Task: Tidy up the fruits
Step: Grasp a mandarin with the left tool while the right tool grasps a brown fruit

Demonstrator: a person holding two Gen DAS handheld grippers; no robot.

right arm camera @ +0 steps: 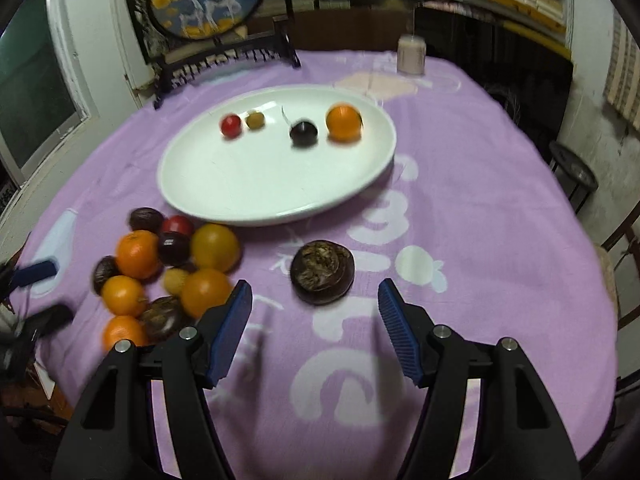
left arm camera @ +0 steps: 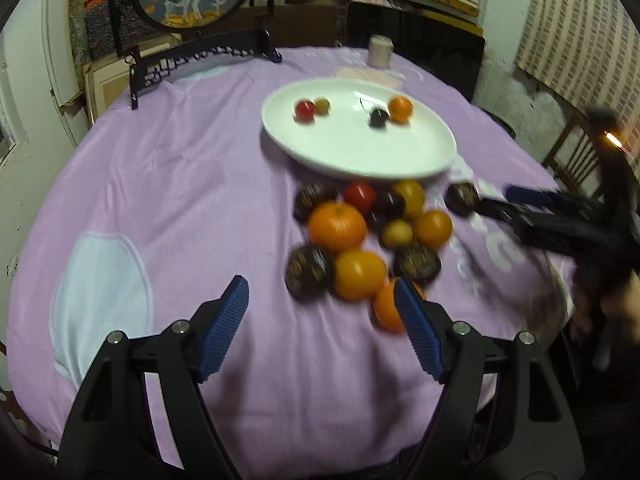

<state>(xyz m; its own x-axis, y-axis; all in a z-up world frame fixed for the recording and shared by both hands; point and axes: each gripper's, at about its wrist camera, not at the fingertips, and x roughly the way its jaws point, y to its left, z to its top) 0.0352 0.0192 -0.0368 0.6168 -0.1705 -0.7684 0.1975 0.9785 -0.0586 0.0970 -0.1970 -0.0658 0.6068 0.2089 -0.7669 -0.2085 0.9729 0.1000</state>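
Blur smears the fruit pile point(left arm camera: 360, 236); both grippers' fingers point(left arm camera: 234, 320) point(right arm camera: 236, 320) gape, empty.

Left gripper point(left arm camera: 322, 300) hangs open over the purple cloth point(left arm camera: 180, 184). Fruit pile point(left arm camera: 360, 236) lies beside the white plate point(left arm camera: 344, 160)

Both wrist views, angled down, share plate point(left arm camera: 420, 168).

The left gripper point(left arm camera: 322, 312) and the right gripper point(right arm camera: 316, 312) both tilt downward, jaws apart and empty.
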